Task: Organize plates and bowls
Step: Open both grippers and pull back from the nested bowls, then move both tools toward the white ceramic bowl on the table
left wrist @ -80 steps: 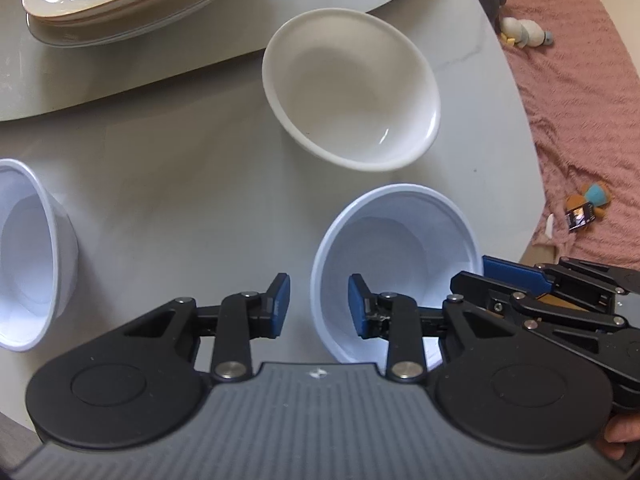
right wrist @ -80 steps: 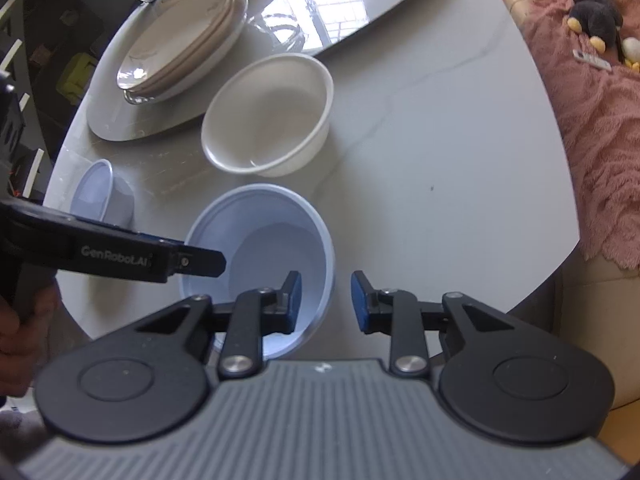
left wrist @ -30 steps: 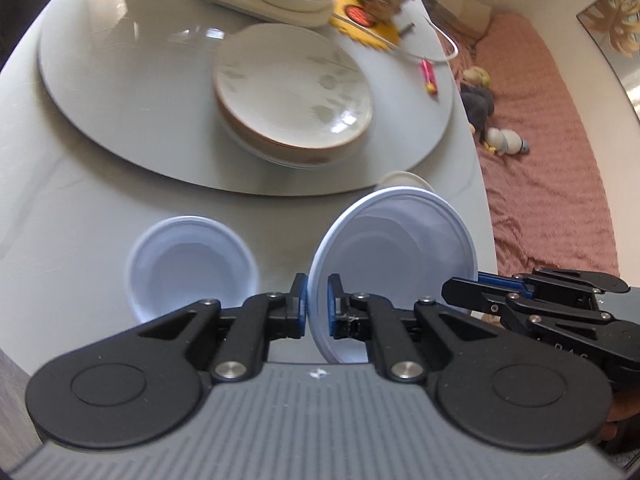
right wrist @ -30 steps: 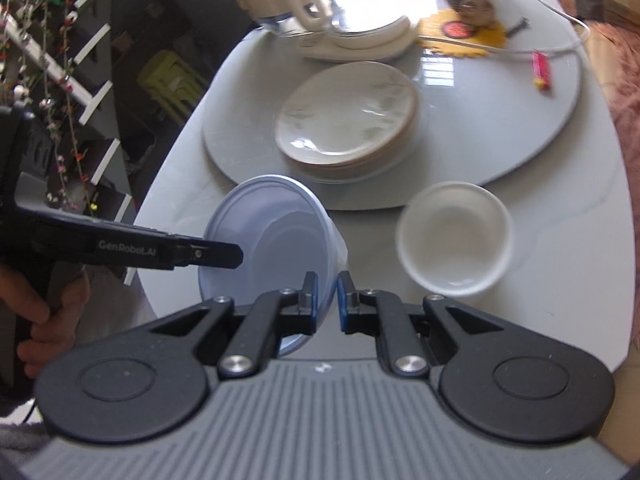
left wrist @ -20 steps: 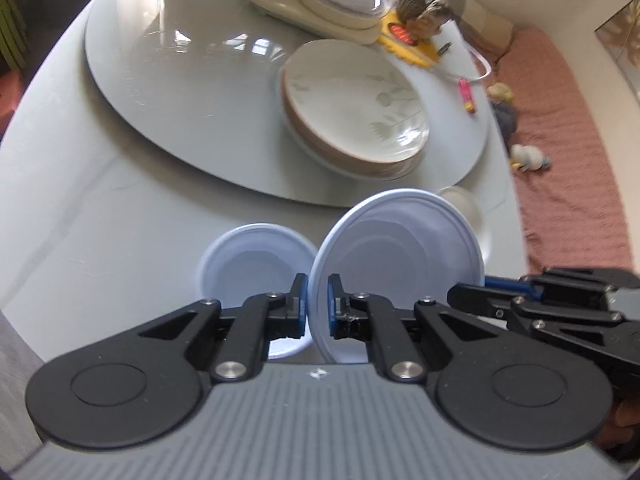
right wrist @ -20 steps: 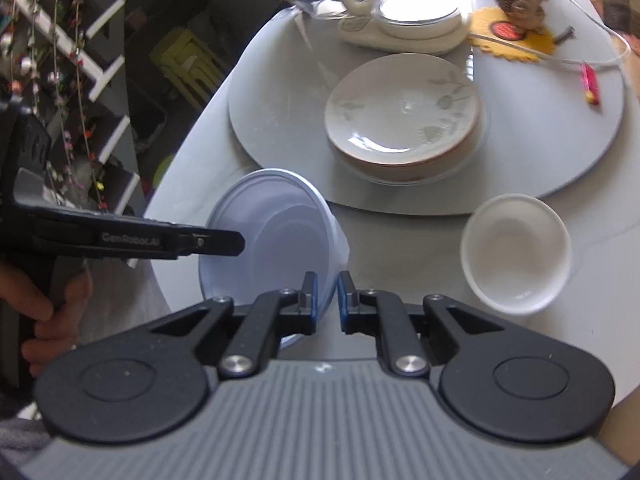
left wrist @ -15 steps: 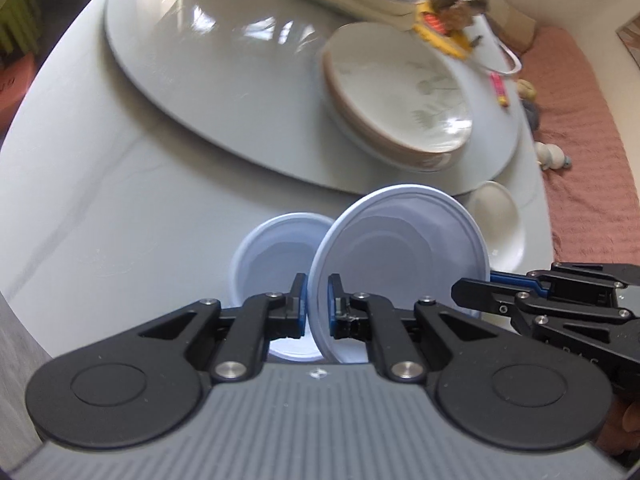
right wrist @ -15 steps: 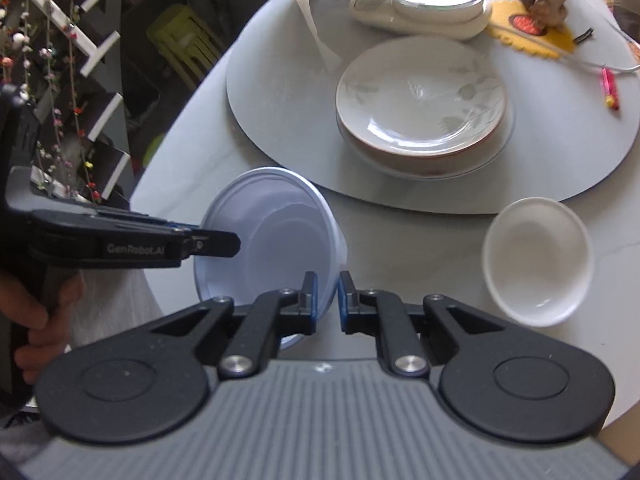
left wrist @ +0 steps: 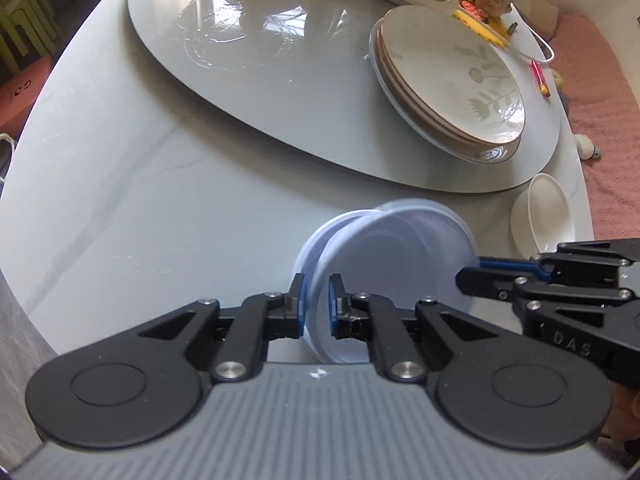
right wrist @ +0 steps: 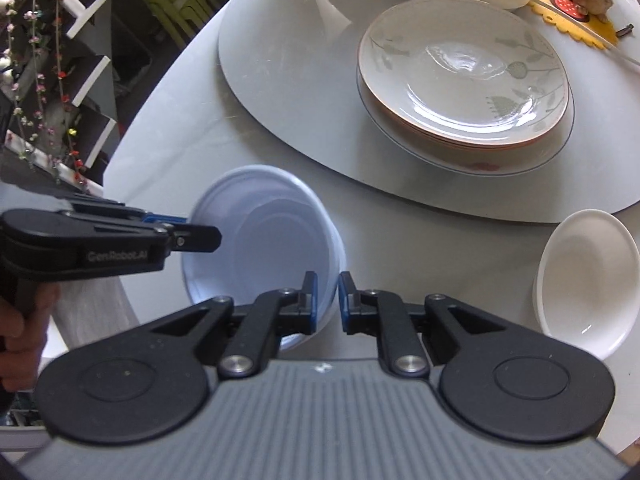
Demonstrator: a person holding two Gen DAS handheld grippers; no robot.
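A pale blue plastic bowl is tilted and blurred, sitting into a second blue bowl on the table, of which only a rim shows. My left gripper has the upper bowl's near rim between its pads, and its jaws are opening. The right gripper is shut on the opposite rim. Each gripper shows in the other's view: the left gripper on the left, the right gripper on the right.
A white ceramic bowl sits to the right on the grey table. A stack of floral plates rests on the round turntable. An appliance and a yellow mat lie beyond. The table edge is at the left.
Both grippers carried the blue bowl left and down, from beside the second blue bowl to inside it. The white bowl now lies further right in both views.
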